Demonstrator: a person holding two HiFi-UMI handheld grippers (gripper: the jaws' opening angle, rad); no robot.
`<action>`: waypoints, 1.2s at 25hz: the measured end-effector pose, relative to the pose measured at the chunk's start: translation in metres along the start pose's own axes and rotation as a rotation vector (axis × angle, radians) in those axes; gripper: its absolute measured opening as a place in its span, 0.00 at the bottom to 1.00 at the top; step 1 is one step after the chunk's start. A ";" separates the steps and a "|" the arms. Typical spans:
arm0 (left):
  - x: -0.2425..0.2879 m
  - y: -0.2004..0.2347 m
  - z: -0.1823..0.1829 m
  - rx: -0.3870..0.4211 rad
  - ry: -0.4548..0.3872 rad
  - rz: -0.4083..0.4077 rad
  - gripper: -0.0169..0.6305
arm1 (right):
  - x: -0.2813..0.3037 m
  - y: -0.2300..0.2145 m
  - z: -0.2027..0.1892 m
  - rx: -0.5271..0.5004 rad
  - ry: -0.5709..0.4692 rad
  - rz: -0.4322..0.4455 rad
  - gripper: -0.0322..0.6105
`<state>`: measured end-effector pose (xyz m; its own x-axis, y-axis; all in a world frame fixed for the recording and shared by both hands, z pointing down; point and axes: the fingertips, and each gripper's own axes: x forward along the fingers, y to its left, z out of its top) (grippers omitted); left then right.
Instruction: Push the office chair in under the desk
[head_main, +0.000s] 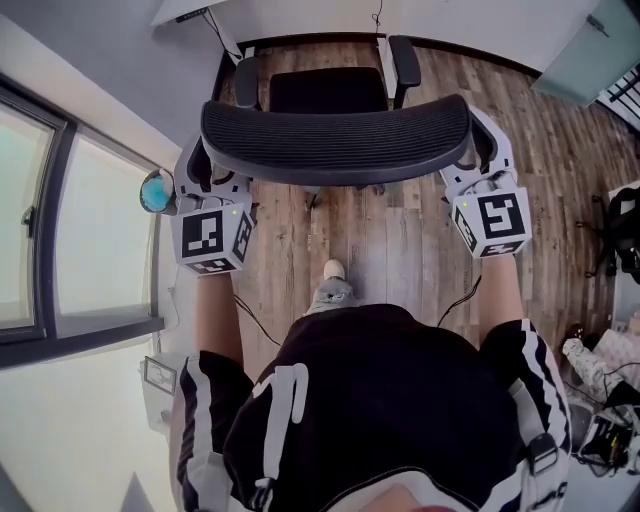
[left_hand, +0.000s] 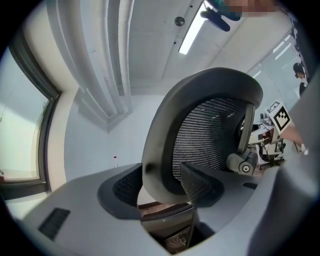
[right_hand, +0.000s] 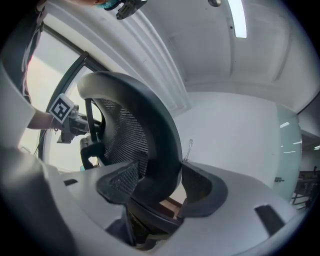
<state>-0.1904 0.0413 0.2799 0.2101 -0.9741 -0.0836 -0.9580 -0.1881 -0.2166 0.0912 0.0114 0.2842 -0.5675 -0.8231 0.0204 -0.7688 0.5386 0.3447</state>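
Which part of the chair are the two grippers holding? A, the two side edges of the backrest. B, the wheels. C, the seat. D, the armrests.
A: the left gripper and the right gripper each clamp one side edge of the backrest.

Ahead: chair backrest (head_main: 335, 140) spans the whole width between the left gripper (head_main: 203, 172) and the right gripper (head_main: 487, 160). No way through at that height. Both sets of jaws are filled by the backrest rim, closed on it.
Beyond: seat (head_main: 328, 90) and armrests (head_main: 405, 60) block the floor. Desk (head_main: 178, 12) and its leg (head_main: 228, 42) stand at the far left.
Left: window wall (head_main: 60, 230) close beside the left gripper, with little side room.
Right: wood floor (head_main: 400, 240) open past the right gripper, until the clutter (head_main: 610, 365) at the edge.
Below the backrest: bare floor down to the person's foot (head_main: 333, 270), crossed by thin cables (head_main: 460, 300).
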 end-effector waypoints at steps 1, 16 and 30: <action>0.001 0.002 0.001 0.004 0.002 0.004 0.38 | 0.002 -0.001 0.000 -0.007 0.003 -0.009 0.45; 0.020 0.011 0.009 0.034 -0.022 -0.039 0.44 | 0.024 -0.006 0.003 -0.002 -0.025 0.021 0.44; 0.029 0.012 0.006 0.019 0.014 0.019 0.41 | 0.034 -0.011 0.003 0.018 -0.019 0.024 0.44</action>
<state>-0.1950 0.0117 0.2691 0.1887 -0.9792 -0.0743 -0.9580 -0.1669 -0.2332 0.0795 -0.0215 0.2785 -0.5913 -0.8064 0.0109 -0.7598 0.5615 0.3278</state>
